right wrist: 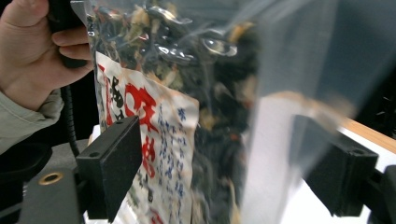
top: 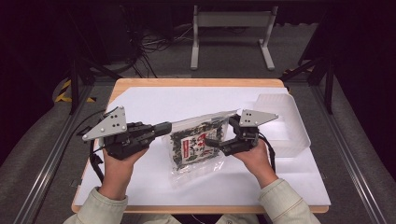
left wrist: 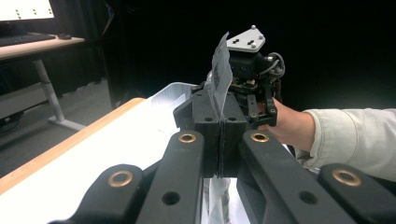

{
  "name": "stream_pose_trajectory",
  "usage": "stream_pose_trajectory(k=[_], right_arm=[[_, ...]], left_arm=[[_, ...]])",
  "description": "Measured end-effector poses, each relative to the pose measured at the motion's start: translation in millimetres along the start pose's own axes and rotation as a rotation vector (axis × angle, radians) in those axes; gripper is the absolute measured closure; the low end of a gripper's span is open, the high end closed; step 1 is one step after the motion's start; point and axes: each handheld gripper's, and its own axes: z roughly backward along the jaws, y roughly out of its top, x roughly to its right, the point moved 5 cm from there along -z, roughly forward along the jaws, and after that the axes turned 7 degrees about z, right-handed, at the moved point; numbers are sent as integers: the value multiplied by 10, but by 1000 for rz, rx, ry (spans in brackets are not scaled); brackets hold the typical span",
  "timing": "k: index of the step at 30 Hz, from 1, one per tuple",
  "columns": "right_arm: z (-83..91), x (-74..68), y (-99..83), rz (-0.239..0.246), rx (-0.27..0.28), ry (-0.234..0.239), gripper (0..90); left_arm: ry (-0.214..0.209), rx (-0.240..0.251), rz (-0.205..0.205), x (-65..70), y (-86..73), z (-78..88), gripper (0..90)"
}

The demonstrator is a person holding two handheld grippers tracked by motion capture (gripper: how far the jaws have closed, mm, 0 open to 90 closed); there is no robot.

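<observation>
A clear plastic bag (top: 198, 144) of dark dried food with a white label in red print hangs tilted over the white sheet. My left gripper (top: 168, 127) is shut on the bag's upper left edge; in the left gripper view the jaws (left wrist: 219, 112) meet with the thin film (left wrist: 222, 65) sticking up between them. My right gripper (top: 219, 136) reaches in from the bag's right side. In the right gripper view the bag (right wrist: 196, 93) hangs between the two wide-apart jaws of that gripper (right wrist: 226, 172), and the pads do not press on it.
A translucent white plastic tub (top: 285, 121) stands at the right rear of the sheet. The white sheet (top: 177, 100) covers most of the wooden table (top: 196, 82). A white desk frame (top: 231, 28) and cables lie on the floor beyond.
</observation>
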Motion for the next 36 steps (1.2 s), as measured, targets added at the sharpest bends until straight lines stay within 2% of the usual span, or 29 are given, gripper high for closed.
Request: stream_pose_trajectory(k=[2,5,11,16,24,28,34,36], right_arm=[[-12,-20,0,3,1,22,210],[-15,-62,12,35,-4,42,295],[16,-105,22,61,-15,81,448],[70,-124,36,89,-20,95,597],[103,-175,55,144,-29,105,691],[108,-208,70,168,-40,129,744],[112,-225,88,150,-64,142,753],[125,-235,100,149,-75,141,756]], left_arm=[[0,-1,-2,6,-1,-11,894],[-3,1,-2,9,-3,-15,894],[-1,20,1,1,11,15,893],[8,32,-3,-14,13,39,893],[28,42,9,-46,10,54,891],[37,39,16,-78,5,66,888],[51,43,24,-102,-1,63,872],[62,40,30,-121,-8,64,827]])
